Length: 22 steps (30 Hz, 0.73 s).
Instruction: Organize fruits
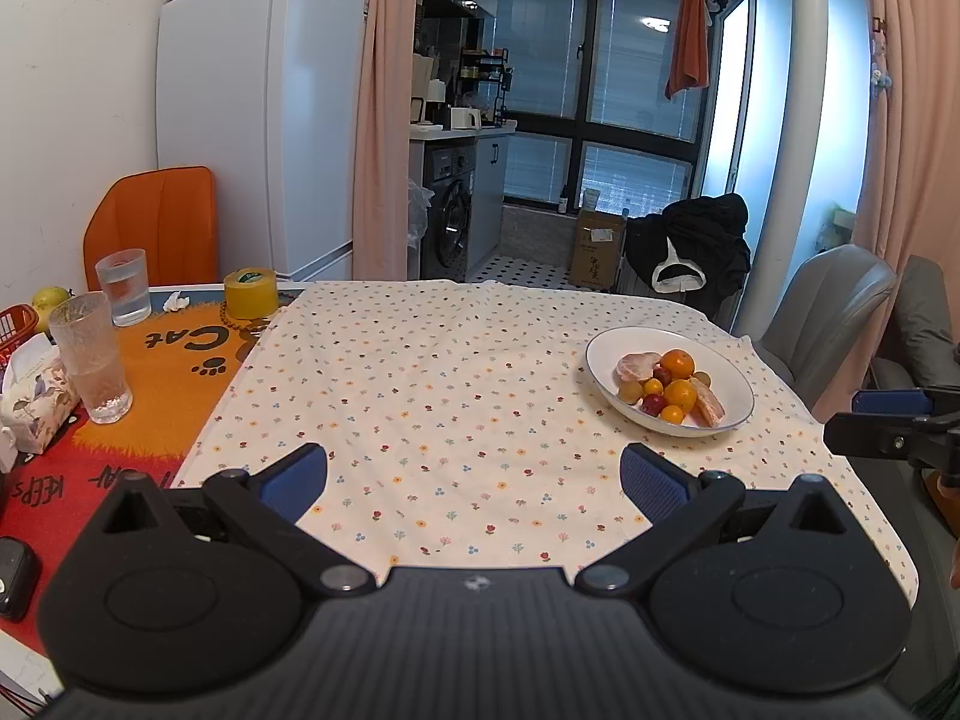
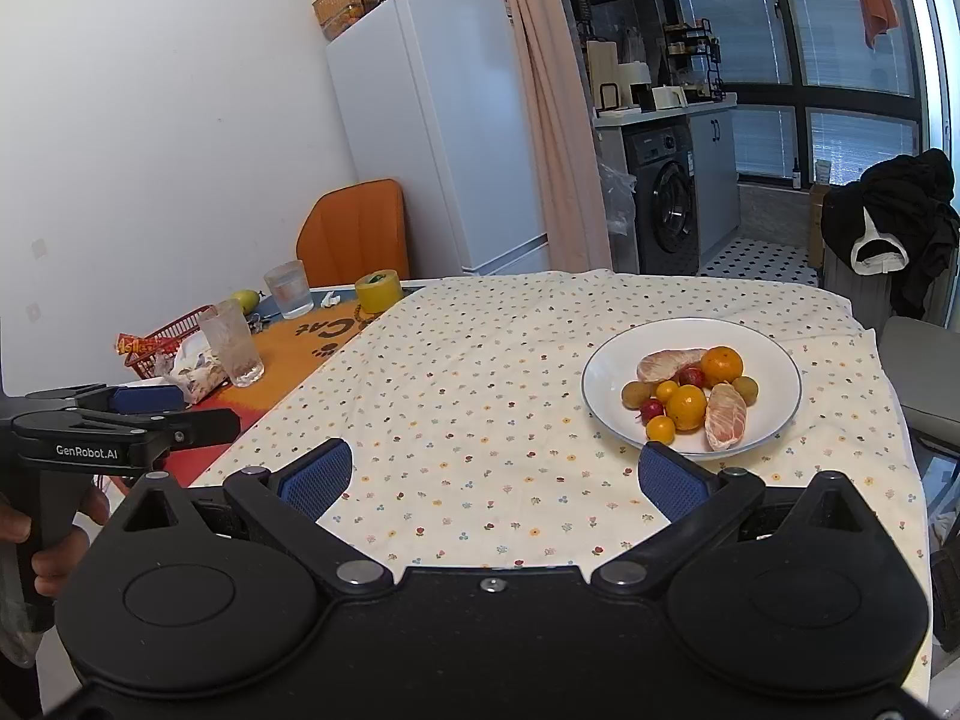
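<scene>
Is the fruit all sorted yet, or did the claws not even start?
Not started, it seems. All the fruit lies mixed in the white bowl: oranges, small yellow and red ones, peeled segments. Nothing is in hand: the left claw and right claw are both open and empty, short of the bowl. Every piece is left to sort.

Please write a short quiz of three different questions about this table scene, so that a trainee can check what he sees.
1. True or false: the left tool is shut on a fruit.
2. Where do the fruits lie? A) in the white plate B) in the red basket C) loose on the flowered cloth
3. Fill in: the roll of yellow tape stands beside the near or the far drinking glass? ____

Key: 1 false, both the left tool and the right tool are open and hold nothing. 2 A. 3 far.
</scene>
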Available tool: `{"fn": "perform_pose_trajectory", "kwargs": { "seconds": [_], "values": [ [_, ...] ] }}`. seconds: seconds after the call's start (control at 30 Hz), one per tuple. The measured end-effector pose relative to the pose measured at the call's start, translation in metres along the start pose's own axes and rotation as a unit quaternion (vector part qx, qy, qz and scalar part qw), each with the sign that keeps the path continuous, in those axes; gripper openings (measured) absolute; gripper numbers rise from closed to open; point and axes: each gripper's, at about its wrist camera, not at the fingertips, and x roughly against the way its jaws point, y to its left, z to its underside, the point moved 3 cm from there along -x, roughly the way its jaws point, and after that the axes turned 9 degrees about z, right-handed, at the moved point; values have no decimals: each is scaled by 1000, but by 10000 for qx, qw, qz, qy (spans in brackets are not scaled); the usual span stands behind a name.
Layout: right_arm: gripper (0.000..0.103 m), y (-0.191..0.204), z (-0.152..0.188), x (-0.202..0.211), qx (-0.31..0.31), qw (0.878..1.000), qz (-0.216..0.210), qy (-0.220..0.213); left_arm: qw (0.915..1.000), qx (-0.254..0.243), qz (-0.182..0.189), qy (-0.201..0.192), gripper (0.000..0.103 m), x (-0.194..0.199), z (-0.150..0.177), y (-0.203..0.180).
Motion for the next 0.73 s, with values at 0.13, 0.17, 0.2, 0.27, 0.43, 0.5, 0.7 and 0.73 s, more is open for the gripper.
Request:
{"fn": "perform_pose_trajectory", "kwargs": {
  "seconds": [0.13, 0.17, 0.2, 0.27, 0.43, 0.5, 0.7, 0.73],
  "values": [
    [103, 0, 0, 0, 4, 10000, 3, 3, 10000, 1, -1, -1, 103, 0, 0, 0],
    [103, 0, 0, 0, 2, 10000, 5, 3, 10000, 3, 0, 0, 103, 0, 0, 0],
    [103, 0, 0, 0, 0, 10000, 0, 4, 10000, 2, 3, 2, 103, 0, 0, 0],
    [103, 0, 0, -1, 2, 10000, 0, 3, 10000, 13, 2, 5, 103, 0, 0, 0],
    [103, 0, 0, -1, 3, 10000, 9, 11, 10000, -41, 45, -16, 103, 2, 3, -2],
    [103, -1, 0, -1, 5, 10000, 7, 9, 10000, -60, 47, -14, 103, 1, 2, -3],
    [103, 0, 0, -1, 7, 10000, 13, 18, 10000, -47, 51, -4, 103, 2, 3, -4],
    [103, 0, 0, -1, 7, 10000, 14, 18, 10000, -40, 56, 7, 103, 1, 2, -3]
  ]
}}
